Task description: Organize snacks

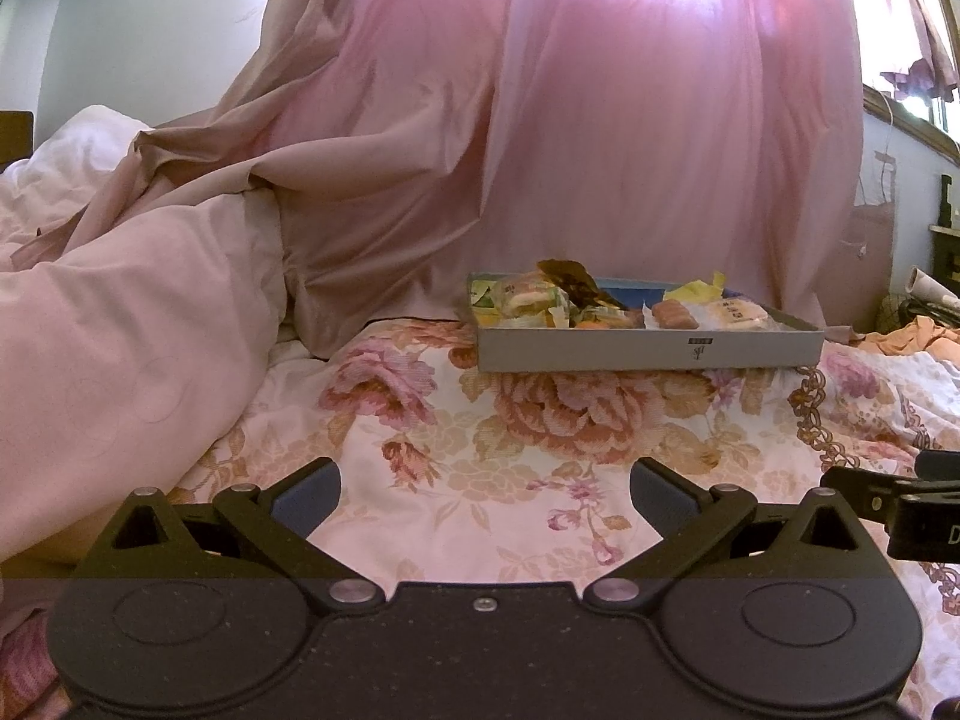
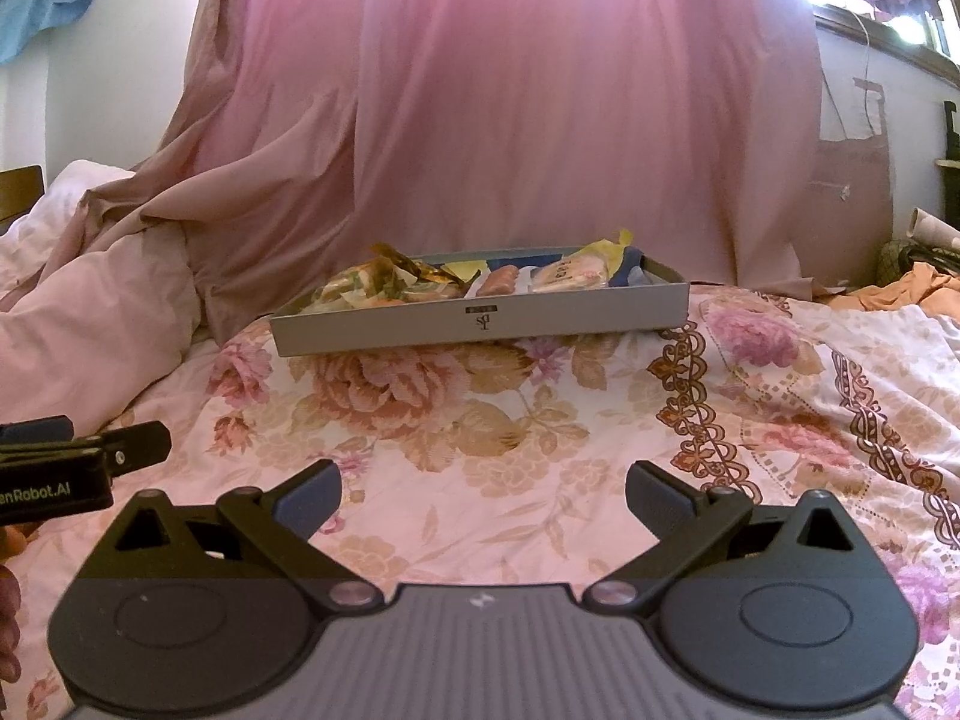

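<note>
Several snacks point(image 2: 420, 285) half-hidden behind box wall point(image 2: 480, 324)

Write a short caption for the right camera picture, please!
Open right gripper hovers over a flowery bedspread, facing a grey snack box before a pink curtain.

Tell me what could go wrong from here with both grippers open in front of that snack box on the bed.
1. The grey box sits on a soft floral bedspread, so pressing down into it could tip or slide it.
2. The wrapped snacks are piled loosely, some poking above the rim; a grab may snag a neighbour and spill it.
3. The left gripper and right gripper sit close side by side, so reaching together might make them collide.
</note>
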The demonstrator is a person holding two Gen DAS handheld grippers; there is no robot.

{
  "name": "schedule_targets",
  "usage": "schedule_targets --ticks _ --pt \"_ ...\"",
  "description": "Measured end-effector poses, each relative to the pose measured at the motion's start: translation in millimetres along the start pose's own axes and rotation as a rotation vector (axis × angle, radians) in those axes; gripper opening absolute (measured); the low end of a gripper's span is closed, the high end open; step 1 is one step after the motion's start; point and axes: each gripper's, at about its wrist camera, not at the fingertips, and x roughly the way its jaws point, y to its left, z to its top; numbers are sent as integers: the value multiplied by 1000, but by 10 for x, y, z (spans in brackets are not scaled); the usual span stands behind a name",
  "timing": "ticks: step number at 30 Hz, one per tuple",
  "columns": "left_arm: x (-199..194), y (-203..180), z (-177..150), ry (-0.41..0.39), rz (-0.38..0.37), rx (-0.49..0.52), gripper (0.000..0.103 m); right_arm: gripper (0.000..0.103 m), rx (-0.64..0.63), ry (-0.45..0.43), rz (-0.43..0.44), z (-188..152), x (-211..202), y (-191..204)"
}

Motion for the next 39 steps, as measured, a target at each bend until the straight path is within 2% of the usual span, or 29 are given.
schedule_targets --ticks 10,13,20,39 --pt "6 15 21 31 24 -26 102 103 0 0 -2 6 5 -1" --pt "1 -29 27 24 48 2 102 103 -1 0 -2 7 6 1" --pt "-17 -68 34 20 47 27 102 103 0 0 -3 5 1 9" --pt "30 -52 7 51 71 30 102 103 -1 1 -5 7 10 16"
